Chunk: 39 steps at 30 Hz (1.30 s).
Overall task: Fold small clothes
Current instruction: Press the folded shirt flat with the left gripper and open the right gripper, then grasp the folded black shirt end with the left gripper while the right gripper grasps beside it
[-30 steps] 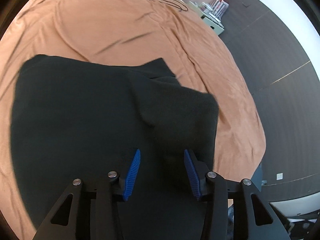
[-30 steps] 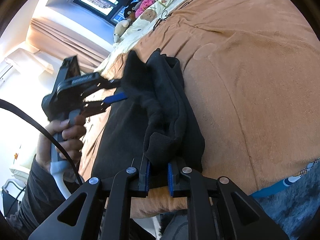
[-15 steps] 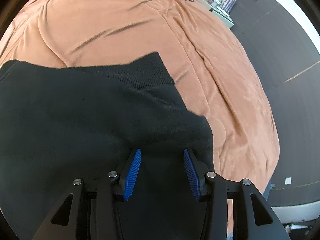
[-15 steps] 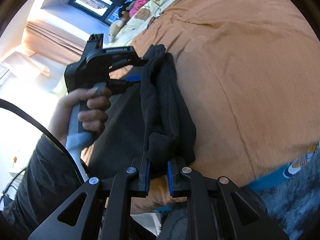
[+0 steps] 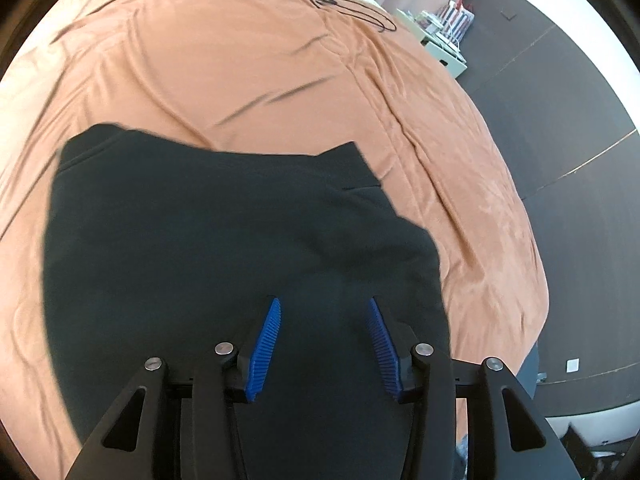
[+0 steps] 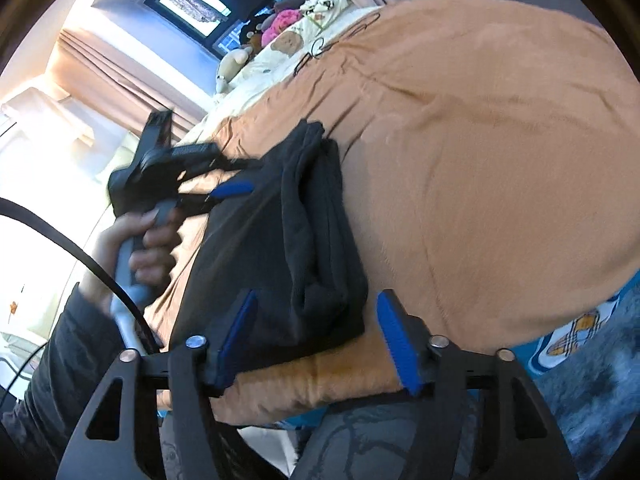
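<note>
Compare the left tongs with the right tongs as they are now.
The left tongs hover over the middle of the black garment; the right tongs sit at its bunched folded edge, near the edge of the orange blanket. Both are open, with blue pads, gripping nothing.

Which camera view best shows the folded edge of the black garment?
The right wrist view: the garment lies side-on there, so its stacked layers along the fold show, between the open right gripper fingers. The left wrist view shows only its flat dark top on the orange blanket, layers unclear.
</note>
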Each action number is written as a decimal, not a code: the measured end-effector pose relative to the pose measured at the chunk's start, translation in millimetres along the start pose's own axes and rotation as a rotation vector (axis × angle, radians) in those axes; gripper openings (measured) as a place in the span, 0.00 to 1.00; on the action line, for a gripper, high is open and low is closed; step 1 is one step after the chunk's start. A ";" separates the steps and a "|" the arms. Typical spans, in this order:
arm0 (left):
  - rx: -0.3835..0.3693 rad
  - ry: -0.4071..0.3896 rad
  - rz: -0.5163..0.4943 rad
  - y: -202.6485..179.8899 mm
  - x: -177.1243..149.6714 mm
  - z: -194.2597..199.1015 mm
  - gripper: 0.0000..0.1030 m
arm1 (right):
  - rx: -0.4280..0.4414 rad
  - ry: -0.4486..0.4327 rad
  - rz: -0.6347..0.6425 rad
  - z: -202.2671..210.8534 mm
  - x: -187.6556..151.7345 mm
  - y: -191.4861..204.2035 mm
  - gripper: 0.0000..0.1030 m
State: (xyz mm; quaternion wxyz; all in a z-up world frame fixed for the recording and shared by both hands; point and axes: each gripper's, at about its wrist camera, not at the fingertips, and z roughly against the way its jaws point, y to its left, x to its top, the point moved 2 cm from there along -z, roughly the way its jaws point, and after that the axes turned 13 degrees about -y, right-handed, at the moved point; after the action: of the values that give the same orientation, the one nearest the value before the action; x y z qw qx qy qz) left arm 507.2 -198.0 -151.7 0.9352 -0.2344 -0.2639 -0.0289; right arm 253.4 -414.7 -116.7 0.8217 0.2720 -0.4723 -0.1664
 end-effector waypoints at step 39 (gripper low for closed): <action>-0.151 -0.034 0.389 135.6 -176.7 111.7 0.55 | -0.004 0.218 0.110 -65.9 -9.8 17.6 0.35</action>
State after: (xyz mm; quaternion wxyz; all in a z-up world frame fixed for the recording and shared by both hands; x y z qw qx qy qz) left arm 325.9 -39.2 -214.8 0.8983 -0.3507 -0.2267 0.1366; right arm 305.9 -376.3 -139.5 0.8766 0.2606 -0.3940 -0.0916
